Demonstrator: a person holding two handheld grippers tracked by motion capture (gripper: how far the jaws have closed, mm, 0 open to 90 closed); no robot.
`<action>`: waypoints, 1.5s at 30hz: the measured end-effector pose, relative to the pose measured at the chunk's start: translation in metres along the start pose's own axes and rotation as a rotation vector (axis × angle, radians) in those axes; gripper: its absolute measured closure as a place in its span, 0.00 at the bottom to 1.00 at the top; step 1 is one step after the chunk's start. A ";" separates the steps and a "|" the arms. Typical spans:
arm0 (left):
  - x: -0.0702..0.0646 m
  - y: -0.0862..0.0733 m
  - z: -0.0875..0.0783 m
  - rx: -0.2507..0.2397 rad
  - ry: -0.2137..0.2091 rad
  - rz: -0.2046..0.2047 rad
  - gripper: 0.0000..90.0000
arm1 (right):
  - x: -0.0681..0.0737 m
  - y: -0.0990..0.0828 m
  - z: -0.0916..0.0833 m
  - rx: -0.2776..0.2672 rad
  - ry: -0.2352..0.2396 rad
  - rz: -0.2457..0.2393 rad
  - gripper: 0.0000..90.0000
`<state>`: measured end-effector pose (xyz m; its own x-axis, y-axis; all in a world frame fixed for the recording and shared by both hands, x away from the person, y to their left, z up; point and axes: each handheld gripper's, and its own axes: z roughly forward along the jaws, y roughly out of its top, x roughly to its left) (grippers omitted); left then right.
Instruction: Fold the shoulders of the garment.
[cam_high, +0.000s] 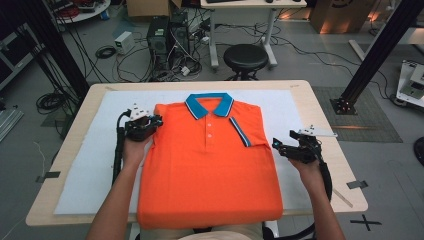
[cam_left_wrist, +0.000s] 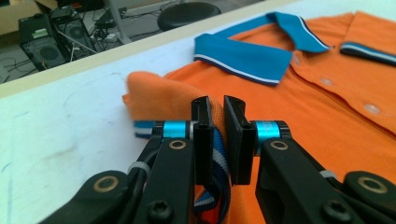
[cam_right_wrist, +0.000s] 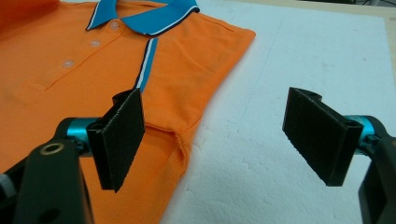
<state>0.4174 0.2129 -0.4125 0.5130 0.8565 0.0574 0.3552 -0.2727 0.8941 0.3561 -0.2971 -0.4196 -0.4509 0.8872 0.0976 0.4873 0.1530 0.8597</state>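
Left gripper (cam_high: 150, 122) pinches the shirt's (cam_high: 210, 165) sleeve (cam_left_wrist: 159, 95); it should fold toward the collar (cam_high: 209, 104), cloth taut; right gripper (cam_high: 287, 146) gapes empty.

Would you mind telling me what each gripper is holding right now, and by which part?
The left gripper is shut on the orange polo shirt, pinching its folded sleeve at the striped blue cuff. The right gripper is open beside the shirt's edge and holds nothing.

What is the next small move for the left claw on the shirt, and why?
Probably carry the pinched sleeve inward across the orange shirt to fold it. The left claw is shut on the sleeve's striped cuff, already lifted off the white mat, while the right claw waits open.
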 end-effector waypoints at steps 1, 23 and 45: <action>-0.002 0.000 0.002 0.003 -0.005 0.002 0.91 | 0.000 0.000 0.000 -0.001 0.002 0.002 0.24; 0.001 0.021 0.025 0.103 -0.075 -0.104 0.43 | 0.002 0.002 0.001 -0.009 0.008 0.003 0.24; -0.020 0.015 0.054 0.142 -0.095 -0.028 0.97 | 0.000 0.001 -0.002 -0.022 0.003 0.014 0.24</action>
<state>0.4550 0.1681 -0.4244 0.5709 0.8209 -0.0147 0.4737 -0.3147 0.8225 0.3551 -0.2981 -0.4174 -0.4459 0.8881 0.1114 0.4769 0.1304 0.8692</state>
